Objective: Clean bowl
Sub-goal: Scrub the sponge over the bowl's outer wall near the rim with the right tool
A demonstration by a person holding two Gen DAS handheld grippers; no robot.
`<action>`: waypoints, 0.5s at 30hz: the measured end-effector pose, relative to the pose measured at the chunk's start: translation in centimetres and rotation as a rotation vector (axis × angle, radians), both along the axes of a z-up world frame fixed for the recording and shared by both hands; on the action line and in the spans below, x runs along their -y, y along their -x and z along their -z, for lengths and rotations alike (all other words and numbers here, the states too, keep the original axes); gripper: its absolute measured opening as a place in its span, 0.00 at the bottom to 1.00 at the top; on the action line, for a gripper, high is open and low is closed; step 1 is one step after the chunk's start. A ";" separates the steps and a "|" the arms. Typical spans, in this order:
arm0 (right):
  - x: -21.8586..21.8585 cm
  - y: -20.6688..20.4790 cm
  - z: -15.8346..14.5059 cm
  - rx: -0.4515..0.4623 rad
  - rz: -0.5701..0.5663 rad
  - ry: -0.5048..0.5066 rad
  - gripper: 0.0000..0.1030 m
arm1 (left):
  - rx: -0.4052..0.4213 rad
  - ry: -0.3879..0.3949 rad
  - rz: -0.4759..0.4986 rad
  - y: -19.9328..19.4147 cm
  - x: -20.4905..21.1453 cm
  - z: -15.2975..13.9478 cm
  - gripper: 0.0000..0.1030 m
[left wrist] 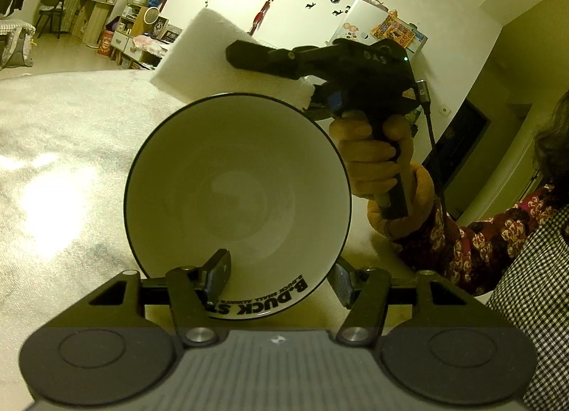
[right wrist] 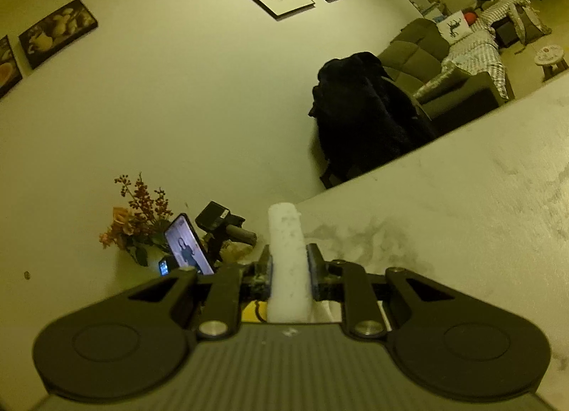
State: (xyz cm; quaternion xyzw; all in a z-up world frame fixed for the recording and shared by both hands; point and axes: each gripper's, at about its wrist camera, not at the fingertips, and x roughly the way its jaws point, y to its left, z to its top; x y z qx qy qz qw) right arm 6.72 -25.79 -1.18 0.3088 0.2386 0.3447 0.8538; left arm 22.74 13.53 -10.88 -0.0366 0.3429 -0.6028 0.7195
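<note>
A white bowl (left wrist: 238,176) with a dark rim and black lettering on its outer wall is tipped up, its inside facing the left wrist camera. My left gripper (left wrist: 279,261) is shut on its near rim, one finger (left wrist: 217,274) inside and the other outside. Just above the bowl's far rim, my right gripper (left wrist: 242,55) is shut on a white sponge pad (left wrist: 199,52), whose lower corner comes close to the rim. In the right wrist view the sponge pad (right wrist: 286,251) stands edge-on between that gripper's (right wrist: 288,258) fingers. The bowl is outside that view.
A pale marbled table (left wrist: 53,162) lies under both grippers. A person's hand (left wrist: 370,158) and floral sleeve (left wrist: 480,240) hold the right gripper. At the table's wall end stand a lit phone (right wrist: 188,245) and dried flowers (right wrist: 138,219). A dark coat (right wrist: 366,119) hangs beyond the table edge.
</note>
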 end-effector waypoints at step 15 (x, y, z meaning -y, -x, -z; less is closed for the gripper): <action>-0.7 -0.5 0.6 -0.022 0.004 0.068 0.19 | 0.001 0.000 0.003 0.2 0.0 0.1 0.60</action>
